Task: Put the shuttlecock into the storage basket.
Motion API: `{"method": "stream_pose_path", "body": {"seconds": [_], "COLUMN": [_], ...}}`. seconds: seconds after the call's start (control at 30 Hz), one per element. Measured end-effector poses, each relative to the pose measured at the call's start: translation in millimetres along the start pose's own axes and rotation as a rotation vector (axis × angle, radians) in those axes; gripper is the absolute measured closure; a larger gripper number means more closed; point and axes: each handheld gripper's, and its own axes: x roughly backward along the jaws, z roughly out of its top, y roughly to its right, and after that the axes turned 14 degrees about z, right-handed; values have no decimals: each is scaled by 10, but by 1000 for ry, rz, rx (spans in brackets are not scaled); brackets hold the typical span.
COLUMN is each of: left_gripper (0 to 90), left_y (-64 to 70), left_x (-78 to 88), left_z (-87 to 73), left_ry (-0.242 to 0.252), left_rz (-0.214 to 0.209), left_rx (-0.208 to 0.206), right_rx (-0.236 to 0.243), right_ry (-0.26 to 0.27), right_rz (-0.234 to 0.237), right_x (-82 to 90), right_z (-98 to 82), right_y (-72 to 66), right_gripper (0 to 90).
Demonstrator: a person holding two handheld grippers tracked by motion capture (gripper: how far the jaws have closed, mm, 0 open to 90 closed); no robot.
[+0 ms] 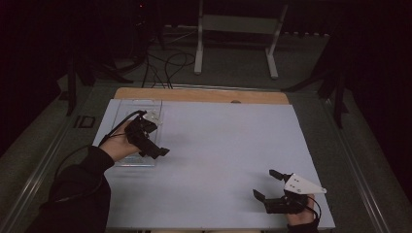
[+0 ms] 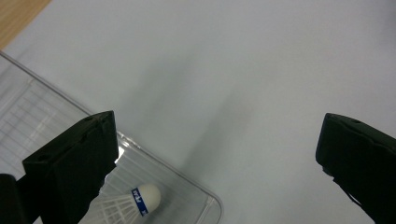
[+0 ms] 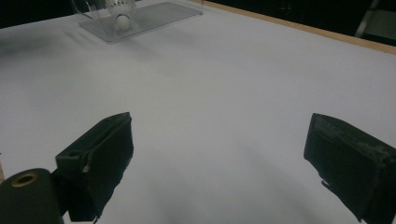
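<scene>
Left gripper (image 1: 155, 151) and right gripper (image 1: 267, 183) (both gaping) held apart.

Your left gripper (image 1: 156, 152) and right gripper (image 1: 267, 185) are both black, with blocky two-part jaws. A black cable (image 1: 118, 124) trails from the left one, and the right carries a grey three-cornered plate (image 1: 302, 184). You wear a dark long sleeve (image 1: 77, 194).

Black on both jaws of the left hand-held gripper (image 2: 219, 158), matte and unpatterned. Just beside its left jaw, a white feathered shuttlecock (image 2: 133, 201) with a rounded white cork tip, banded in blue with small white lettering. Under it a clear, colourless plastic tray (image 2: 42, 112) ribbed with a faint grid of pale lines. Pale grey-white sheet over the table (image 1: 218, 145), bare light-brown wood beyond. Black again on the right hand-held gripper (image 1: 268, 183), topped by a pale grey three-cornered plate.
</scene>
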Motion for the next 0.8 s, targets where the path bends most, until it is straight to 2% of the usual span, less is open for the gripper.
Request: {"method": "stream_pose_path", "body": {"seconds": [0.07, 0.27, 0.43, 0.6, 0.67, 0.8], "left_gripper": [1, 1, 1, 1, 1, 1], "left_y": [28, 117, 179, 260, 298, 364], "left_x": [6, 5, -12, -36, -49, -81], "left_z": [24, 89, 127, 167, 185, 207], "left_ry": [0, 23, 21, 49, 50, 61], "left_rz": [1, -30, -52, -82, -80, -96], "left_rx": [-6, -21, -34, -29, -47, -51], "right_rx": [-1, 3, 10, 12, 13, 16], "right_ry": [2, 2, 13, 10, 10, 7], "right_rz": [2, -2, -3, -5, -5, 0], "right_x": [1, 0, 5, 8, 5, -2], "right_z": [1, 3, 12, 12, 13, 12], "right_y": [-1, -1, 2, 3, 1, -2], "right_gripper": [80, 80, 80, 80, 80, 80]}}
